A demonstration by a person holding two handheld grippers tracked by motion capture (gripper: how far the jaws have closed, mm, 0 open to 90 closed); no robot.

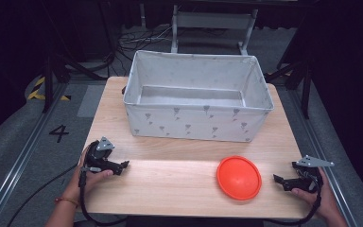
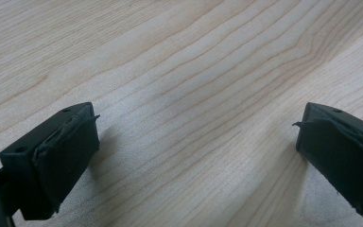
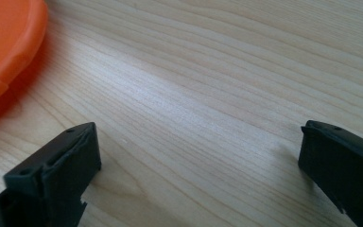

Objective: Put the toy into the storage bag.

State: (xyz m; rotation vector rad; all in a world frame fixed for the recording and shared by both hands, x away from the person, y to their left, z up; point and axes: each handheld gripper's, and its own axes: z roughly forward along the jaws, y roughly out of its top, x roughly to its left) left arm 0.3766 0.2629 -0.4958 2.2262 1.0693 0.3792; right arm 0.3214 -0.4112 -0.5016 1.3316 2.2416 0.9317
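Observation:
An orange round disc (image 1: 238, 177) lies flat on the wooden table (image 1: 170, 184), right of centre near the front edge. My right gripper (image 1: 279, 180) rests low at the table's right end, a short way right of the disc, open with bare wood between its jaws. The disc's rim (image 3: 4, 42) shows at the upper left of the right gripper view. My left gripper (image 1: 123, 165) sits at the table's left end, pointing right, well away from the disc. In the left gripper view (image 2: 196, 137) its jaws stand wide apart over bare wood, open.
A large white fabric bin (image 1: 196, 97) with small grey prints stands across the back half of the table, nothing visible inside. Table edges lie close to both hands. Beyond the table are dark floor, cables and metal stands.

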